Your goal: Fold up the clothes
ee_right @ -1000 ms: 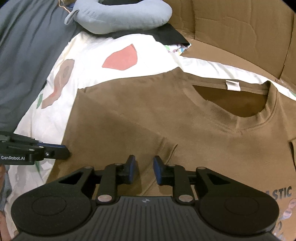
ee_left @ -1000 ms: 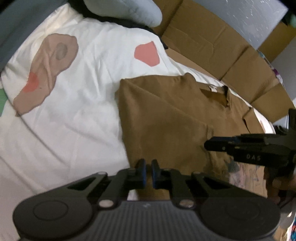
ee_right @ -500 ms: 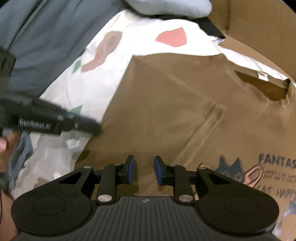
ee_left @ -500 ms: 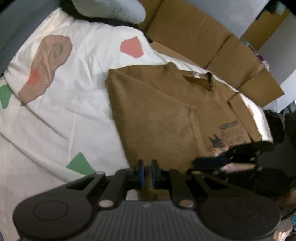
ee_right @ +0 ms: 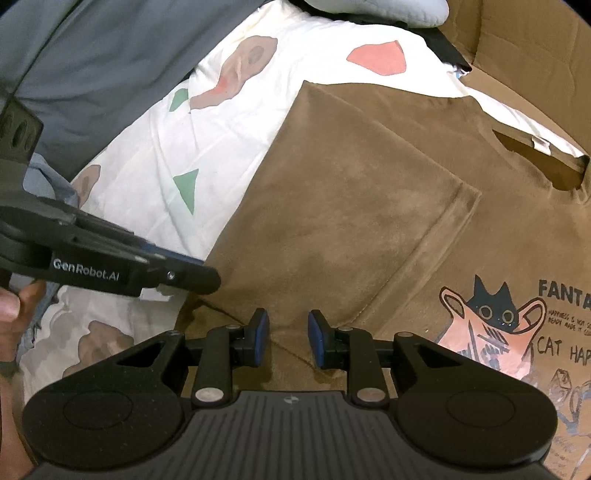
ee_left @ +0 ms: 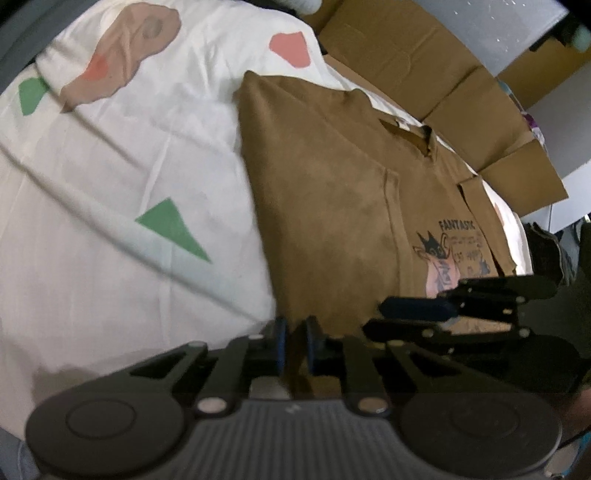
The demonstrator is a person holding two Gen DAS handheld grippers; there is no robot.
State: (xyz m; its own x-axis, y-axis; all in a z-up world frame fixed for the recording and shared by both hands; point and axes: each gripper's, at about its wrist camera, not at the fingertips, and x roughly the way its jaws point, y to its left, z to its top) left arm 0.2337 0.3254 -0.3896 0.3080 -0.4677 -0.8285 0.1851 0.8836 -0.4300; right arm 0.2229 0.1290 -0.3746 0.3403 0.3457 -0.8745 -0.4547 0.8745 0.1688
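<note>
Two claws hover near the shirt [ee_right: 362, 206] hem, ready to fold: left claw [ee_left: 293, 345] pressed together, empty; right claw [ee_right: 287, 341] spread, empty, beside it

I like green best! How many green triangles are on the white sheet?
2. One green triangle lies near the brown shirt's edge, another sits farther up by the tan blotch. More may hide under the shirt.

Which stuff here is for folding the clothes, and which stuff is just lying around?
For the folding:
- brown T-shirt with the cat print
- left tool
- right tool
- patterned white bedsheet it lies on

Just lying around:
- cardboard boxes
- grey blanket
- light blue neck pillow
</note>
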